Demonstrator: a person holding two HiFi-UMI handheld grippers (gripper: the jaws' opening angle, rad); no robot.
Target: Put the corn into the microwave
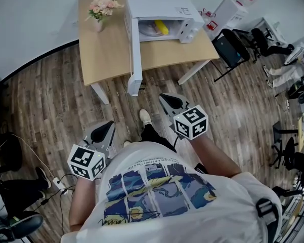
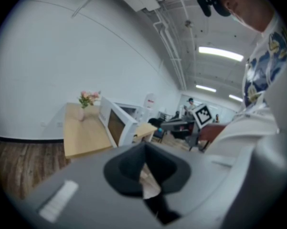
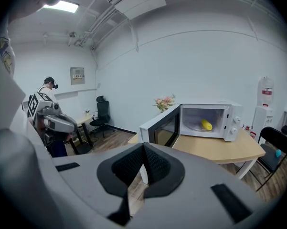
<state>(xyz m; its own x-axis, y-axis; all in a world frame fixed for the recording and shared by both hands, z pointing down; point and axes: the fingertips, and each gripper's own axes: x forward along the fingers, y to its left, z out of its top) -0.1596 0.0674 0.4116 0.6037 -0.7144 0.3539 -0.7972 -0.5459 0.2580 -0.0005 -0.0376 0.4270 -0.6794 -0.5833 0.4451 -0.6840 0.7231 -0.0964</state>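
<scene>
Already the yellow corn cob [image 1: 162, 27] lies slantwise inside the white open-doored microwave [image 1: 184, 9], upper centre, well ahead of my right gripper [image 1: 170, 101], the nearer one; left gripper [image 1: 105, 129] too is clenched, empty.

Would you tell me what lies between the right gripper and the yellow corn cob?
Head view: only plank floor and bare light wooden tabletop separate right gripper from yellow corn cob.
</scene>
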